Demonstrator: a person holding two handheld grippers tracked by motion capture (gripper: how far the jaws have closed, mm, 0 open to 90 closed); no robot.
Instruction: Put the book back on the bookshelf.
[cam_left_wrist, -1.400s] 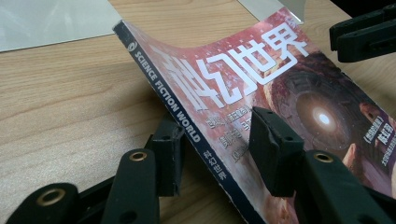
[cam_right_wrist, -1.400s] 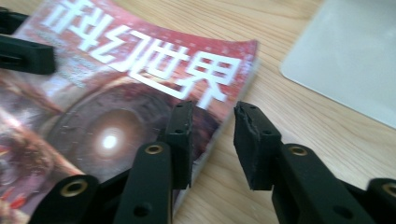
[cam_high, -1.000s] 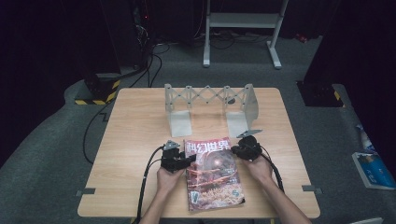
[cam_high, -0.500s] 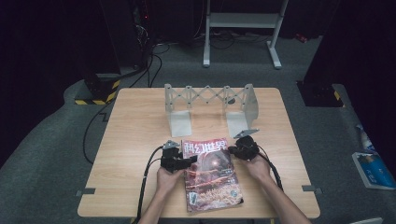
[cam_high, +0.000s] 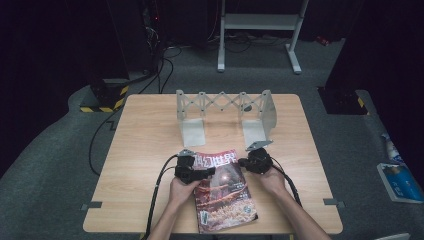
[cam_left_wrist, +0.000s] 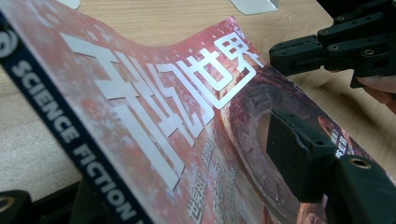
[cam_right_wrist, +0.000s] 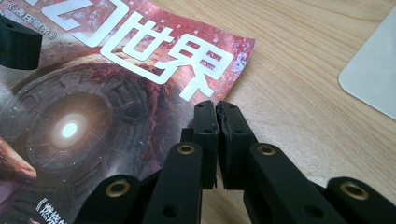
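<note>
Two tongs meet a single magazine (cam_high: 222, 192) near the front edge of the wooden worktop (cam_high: 145, 150), seen from the high view. Furthest left, black cables trail from the left tongs (cam_high: 209, 171) down beside the person's left forearm. The left hand (cam_high: 181, 189) holds those tongs at the magazine's spine side, near the top of the cover. In the left gripper view one jaw lies on top of the red cover while the other sits below the dark spine band printed "SCIENCE FICTION", so these tongs are clamped on the magazine (cam_left_wrist: 187, 135), and that edge is lifted off the wood with the cover bowing slightly.

The magazine lies between the two hands, its white title characters toward the far side and its lower corner close to the worktop's front edge.

To the right, the right tongs (cam_high: 242, 162) reach the cover's upper right edge, held by the right hand (cam_high: 272, 179). The right gripper view shows their jaws pressed together at the magazine's edge (cam_right_wrist: 140, 93); whether any paper is pinched between them I cannot tell.

Beyond the magazine, well apart from it, a grey expanding rack (cam_high: 225, 107) stands upright on the worktop.
</note>
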